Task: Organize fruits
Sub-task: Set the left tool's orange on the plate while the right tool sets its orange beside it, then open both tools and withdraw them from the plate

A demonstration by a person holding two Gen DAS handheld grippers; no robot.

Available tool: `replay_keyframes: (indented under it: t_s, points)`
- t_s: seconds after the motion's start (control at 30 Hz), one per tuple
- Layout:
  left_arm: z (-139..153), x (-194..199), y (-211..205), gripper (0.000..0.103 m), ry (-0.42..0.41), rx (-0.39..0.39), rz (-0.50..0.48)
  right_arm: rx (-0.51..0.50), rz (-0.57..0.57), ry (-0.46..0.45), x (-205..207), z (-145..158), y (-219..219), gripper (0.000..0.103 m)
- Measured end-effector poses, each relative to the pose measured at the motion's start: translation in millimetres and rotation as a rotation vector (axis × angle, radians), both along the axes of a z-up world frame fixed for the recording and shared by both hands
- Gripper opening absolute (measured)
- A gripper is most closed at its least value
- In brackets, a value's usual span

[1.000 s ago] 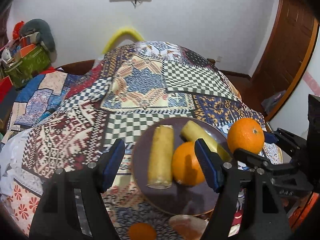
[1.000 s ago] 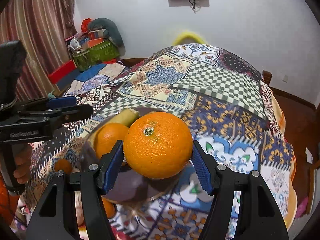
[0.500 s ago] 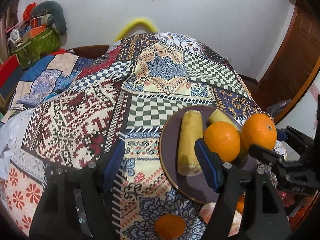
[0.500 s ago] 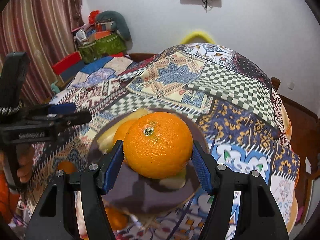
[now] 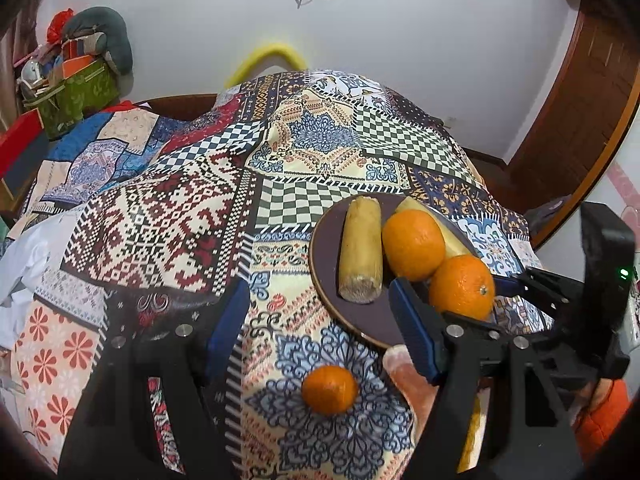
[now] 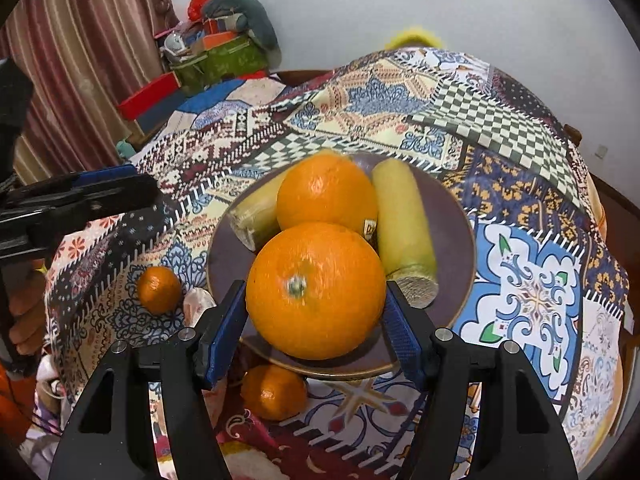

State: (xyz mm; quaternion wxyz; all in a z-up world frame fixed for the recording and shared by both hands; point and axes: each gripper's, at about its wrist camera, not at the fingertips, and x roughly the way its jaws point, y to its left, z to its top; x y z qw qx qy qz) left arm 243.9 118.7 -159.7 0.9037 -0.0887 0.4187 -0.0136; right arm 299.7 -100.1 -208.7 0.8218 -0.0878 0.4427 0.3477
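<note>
My right gripper [image 6: 316,320] is shut on a large orange [image 6: 316,290] and holds it low over the near part of a dark purple plate [image 6: 452,240]; the held orange also shows in the left wrist view [image 5: 462,287]. On the plate lie another orange [image 6: 326,192] and two yellow cut banana pieces [image 6: 402,216]. My left gripper [image 5: 320,332] is open and empty above the patterned cloth, left of the plate [image 5: 328,256]. A small orange [image 5: 329,389] lies on the cloth just ahead of it.
The patchwork cloth [image 5: 168,216] covers a rounded table. Another small orange [image 6: 274,392] and a pale pinkish object [image 6: 198,300] lie near the plate's front rim. Boxes and clutter [image 6: 216,52] stand at the back left; a wooden door [image 5: 580,100] is at the right.
My right gripper has lowered the orange toward the plate, in front of the other orange. My left gripper has drawn back to the left, bringing the small orange into fuller view.
</note>
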Motion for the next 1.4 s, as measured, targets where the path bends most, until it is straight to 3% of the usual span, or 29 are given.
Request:
replay_keyframes:
  t_s: [0.5, 1.0, 1.13, 1.4]
  points:
    - [-10, -18, -7, 0.072, 0.033, -0.003, 0.003, 0.008, -0.05, 0.036, 0, 3, -6, 0.064]
    - [25, -67, -37, 0.072, -0.032, 0.03, -0.05, 0.046, -0.072, -0.088, -60, 49, -33, 0.071]
    - [28, -87, -45, 0.072, -0.035, 0.063, -0.07, 0.061, -0.064, -0.08, -79, 50, -35, 0.071]
    - [18, -114, -51, 0.072, -0.009, 0.037, -0.073, 0.063, -0.066, -0.018, -100, 31, -37, 0.072]
